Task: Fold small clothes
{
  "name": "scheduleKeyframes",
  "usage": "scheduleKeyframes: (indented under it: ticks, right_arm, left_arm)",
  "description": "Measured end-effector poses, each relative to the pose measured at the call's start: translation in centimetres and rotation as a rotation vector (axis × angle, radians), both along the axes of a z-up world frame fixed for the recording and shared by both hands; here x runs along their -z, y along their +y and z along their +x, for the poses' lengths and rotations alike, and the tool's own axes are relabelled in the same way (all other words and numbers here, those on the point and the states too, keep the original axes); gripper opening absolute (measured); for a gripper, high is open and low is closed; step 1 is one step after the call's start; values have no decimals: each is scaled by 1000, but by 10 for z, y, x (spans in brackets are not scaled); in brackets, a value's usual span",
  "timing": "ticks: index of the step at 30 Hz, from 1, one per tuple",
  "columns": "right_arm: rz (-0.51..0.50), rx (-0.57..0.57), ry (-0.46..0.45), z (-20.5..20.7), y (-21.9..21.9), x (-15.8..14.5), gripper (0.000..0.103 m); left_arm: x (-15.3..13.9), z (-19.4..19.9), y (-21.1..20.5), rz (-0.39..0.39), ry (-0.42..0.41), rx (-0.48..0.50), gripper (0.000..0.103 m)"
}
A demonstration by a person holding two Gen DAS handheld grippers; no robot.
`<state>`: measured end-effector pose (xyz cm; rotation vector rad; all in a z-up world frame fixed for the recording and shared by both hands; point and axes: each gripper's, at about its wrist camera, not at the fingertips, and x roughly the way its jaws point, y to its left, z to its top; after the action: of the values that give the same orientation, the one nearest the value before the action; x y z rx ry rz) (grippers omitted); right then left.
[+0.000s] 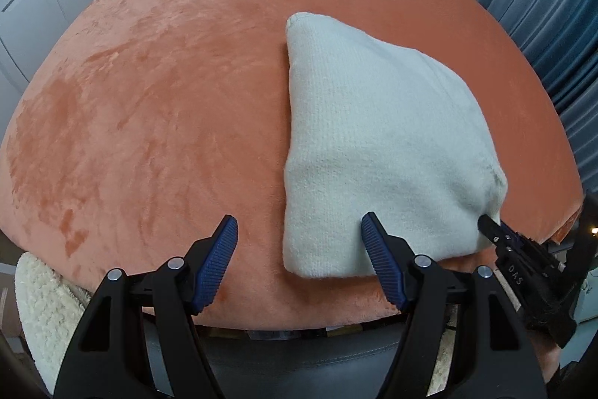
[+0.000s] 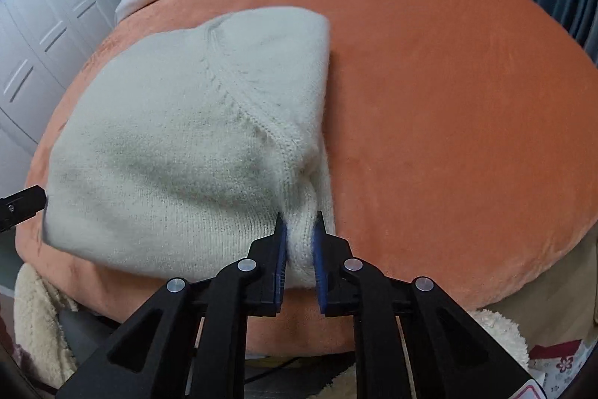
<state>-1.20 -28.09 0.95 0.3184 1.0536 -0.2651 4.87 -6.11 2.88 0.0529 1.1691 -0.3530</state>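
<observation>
Soft even light, fisheye-warped edges, perhaps slight blur

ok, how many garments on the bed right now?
1. A cream knit garment, folded, lies on the orange bed cover; the right tongs pinch its near corner. More could sit out of view.

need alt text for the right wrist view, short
The right gripper pinches a bunched near edge of a folded cream knit garment, which lies on an orange plush blanket. The left gripper's tip pokes in at the left edge beside the garment. White cabinet doors stand behind at left.
</observation>
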Motion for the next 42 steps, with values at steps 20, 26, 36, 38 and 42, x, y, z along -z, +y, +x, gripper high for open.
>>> scheduleKeyframes:
  ticks: [20, 26, 36, 38, 42]
  right_arm:
    - [47, -299, -103, 69, 135, -55, 16]
    - [-28, -383, -101, 62, 166, -59, 8]
    - [84, -302, -25, 44, 147, -31, 5]
    - [77, -225, -76, 23, 126, -46, 9]
    - [29, -23, -115, -17, 67, -62, 14]
  left_arm:
    - [-23, 17, 95, 130, -82, -229, 70]
    - [-21, 22, 118, 108, -71, -271, 70]
    - [-25, 9, 58, 54, -75, -119, 70]
    - [-25, 6, 42, 55, -79, -84, 72]
    - [-19, 3, 10, 68, -82, -21, 72]
